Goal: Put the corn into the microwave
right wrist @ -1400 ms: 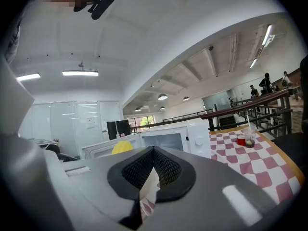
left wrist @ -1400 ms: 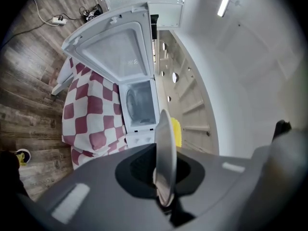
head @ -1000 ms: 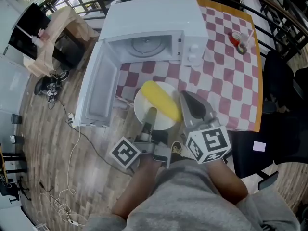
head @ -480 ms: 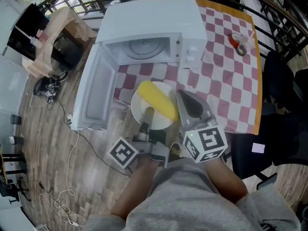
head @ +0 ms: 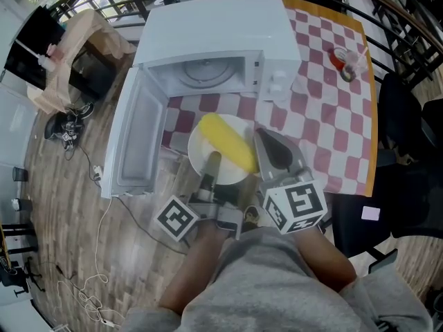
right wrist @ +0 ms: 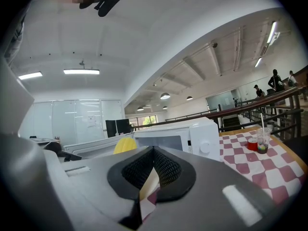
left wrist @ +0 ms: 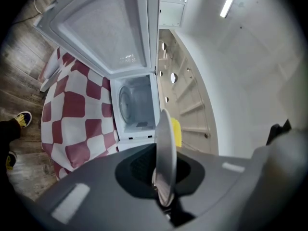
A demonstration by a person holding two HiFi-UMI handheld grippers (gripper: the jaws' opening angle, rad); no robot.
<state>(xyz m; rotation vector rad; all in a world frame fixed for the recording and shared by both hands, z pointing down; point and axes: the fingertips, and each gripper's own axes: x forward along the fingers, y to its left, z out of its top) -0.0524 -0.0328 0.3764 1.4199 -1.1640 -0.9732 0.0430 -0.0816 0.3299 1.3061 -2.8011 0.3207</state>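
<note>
The yellow corn (head: 228, 142) lies on a round white plate (head: 201, 156), held level just in front of the white microwave (head: 221, 26). The oven's cavity (head: 208, 71) is open, with its door (head: 138, 140) swung out to the left. My left gripper (head: 213, 159) is shut on the plate's near rim. In the left gripper view the plate (left wrist: 166, 148) stands edge-on between the jaws, with the corn (left wrist: 176, 131) behind it. My right gripper (head: 259, 135) is shut beside the plate's right rim and holds nothing. The right gripper view shows the corn (right wrist: 124, 145) to its left.
The microwave stands on a red-and-white checked tablecloth (head: 325, 109). A clear cup with a straw (head: 349, 59) sits at the far right corner. A black chair (head: 408, 185) is at the right. A paper bag (head: 76, 47) and cables (head: 97, 282) are on the wooden floor at the left.
Both grippers and the plate with the corn have edged a little toward the microwave's open front. Both grippers stayed shut.
</note>
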